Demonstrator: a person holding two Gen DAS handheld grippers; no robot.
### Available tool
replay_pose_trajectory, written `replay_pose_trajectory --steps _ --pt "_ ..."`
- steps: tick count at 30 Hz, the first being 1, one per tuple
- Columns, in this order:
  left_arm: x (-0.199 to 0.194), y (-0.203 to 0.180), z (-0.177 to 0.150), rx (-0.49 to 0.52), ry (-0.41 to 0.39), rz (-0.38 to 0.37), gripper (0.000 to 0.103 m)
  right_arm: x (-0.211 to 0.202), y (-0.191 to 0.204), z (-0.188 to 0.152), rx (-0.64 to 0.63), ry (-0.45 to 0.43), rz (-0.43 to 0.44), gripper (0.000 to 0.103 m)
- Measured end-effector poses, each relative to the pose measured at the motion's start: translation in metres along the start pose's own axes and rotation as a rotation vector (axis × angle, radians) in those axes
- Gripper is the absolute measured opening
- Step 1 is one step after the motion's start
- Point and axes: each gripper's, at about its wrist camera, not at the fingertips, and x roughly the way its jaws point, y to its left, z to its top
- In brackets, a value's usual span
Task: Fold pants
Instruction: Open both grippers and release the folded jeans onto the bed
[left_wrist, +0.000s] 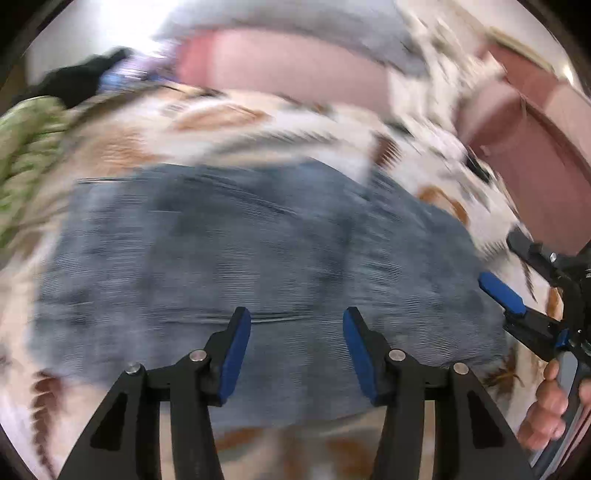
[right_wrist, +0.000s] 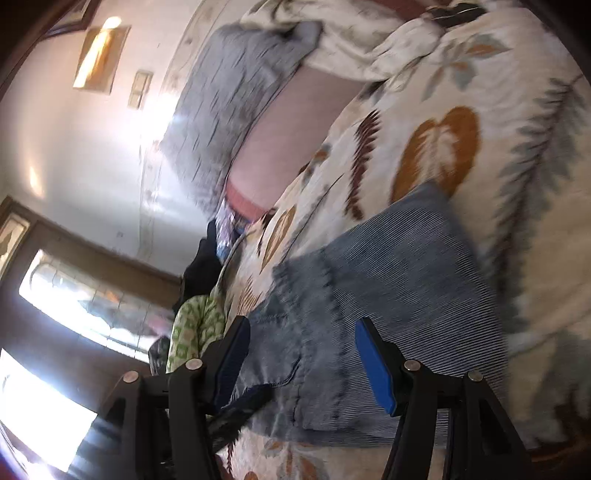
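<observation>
The blue denim pants (left_wrist: 258, 258) lie folded into a compact rectangle on the leaf-patterned bedspread (left_wrist: 229, 122). My left gripper (left_wrist: 295, 317) hovers over their near edge, open, with nothing between its blue pads. My right gripper (left_wrist: 506, 266) comes in from the right side, held by a hand (left_wrist: 550, 406), its fingers spread beside the pants' right edge. In the right wrist view the pants (right_wrist: 388, 277) show a back pocket, and my right gripper (right_wrist: 303, 328) stands open above them without touching the cloth. The left wrist view is motion-blurred.
A grey pillow (right_wrist: 236, 96) and pink sheet (right_wrist: 295, 140) lie at the head of the bed. A green patterned cloth (right_wrist: 195, 325) and dark clothing (right_wrist: 203, 269) sit at the bed's edge. A bright window (right_wrist: 92, 306) is beyond.
</observation>
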Motion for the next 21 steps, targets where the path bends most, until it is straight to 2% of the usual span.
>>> replay_pose_trajectory --steps 3,5,8,11,13,16,18,21 --pt "-0.036 0.061 -0.008 -0.117 -0.103 0.137 0.054 0.02 0.016 -0.011 -0.051 0.034 0.003 0.063" --pt "-0.058 0.104 -0.014 -0.257 -0.167 0.239 0.062 0.034 0.031 -0.02 -0.115 0.043 -0.005 0.063" --pt "-0.072 0.143 -0.023 -0.382 -0.223 0.308 0.068 0.054 0.047 -0.031 -0.189 0.065 0.0 0.067" --pt "-0.061 0.155 -0.028 -0.401 -0.181 0.293 0.068 0.082 0.043 -0.042 -0.161 0.157 -0.006 0.068" --pt "-0.05 0.159 -0.034 -0.41 -0.153 0.249 0.068 0.097 0.034 -0.049 -0.142 0.206 -0.065 0.069" --pt "-0.038 0.157 -0.042 -0.381 -0.131 0.231 0.068 0.096 0.036 -0.049 -0.157 0.201 -0.066 0.069" --pt "-0.034 0.156 -0.048 -0.377 -0.148 0.216 0.068 0.091 0.038 -0.049 -0.162 0.193 -0.055 0.069" --pt "-0.031 0.166 -0.048 -0.439 -0.15 0.182 0.068 0.084 0.05 -0.05 -0.232 0.149 -0.056 0.069"
